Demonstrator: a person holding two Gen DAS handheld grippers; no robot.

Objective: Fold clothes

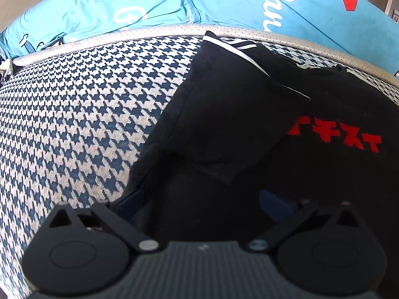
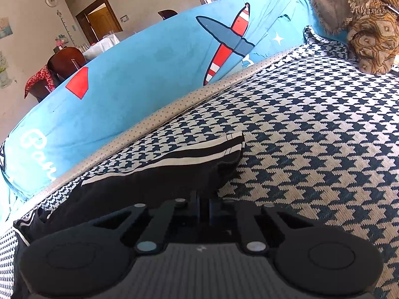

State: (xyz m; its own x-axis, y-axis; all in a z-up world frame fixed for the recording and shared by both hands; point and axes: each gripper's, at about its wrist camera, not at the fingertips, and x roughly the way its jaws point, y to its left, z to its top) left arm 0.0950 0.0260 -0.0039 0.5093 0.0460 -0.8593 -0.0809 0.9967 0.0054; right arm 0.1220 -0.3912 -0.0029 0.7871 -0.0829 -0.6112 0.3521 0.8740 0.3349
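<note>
The black T-shirt with red lettering and white-striped sleeves (image 1: 224, 124) lies on the houndstooth-covered sofa seat (image 1: 74, 112), near its back edge. The left gripper (image 1: 202, 199) fingers stand spread over black cloth. The right gripper (image 2: 204, 206) fingers are clenched on the sleeve.

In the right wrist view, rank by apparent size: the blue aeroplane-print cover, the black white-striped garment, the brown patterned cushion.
1. Blue aeroplane-print cover
2. Black white-striped garment, though nearness to the camera enlarges it
3. Brown patterned cushion, farthest and cut off
</note>
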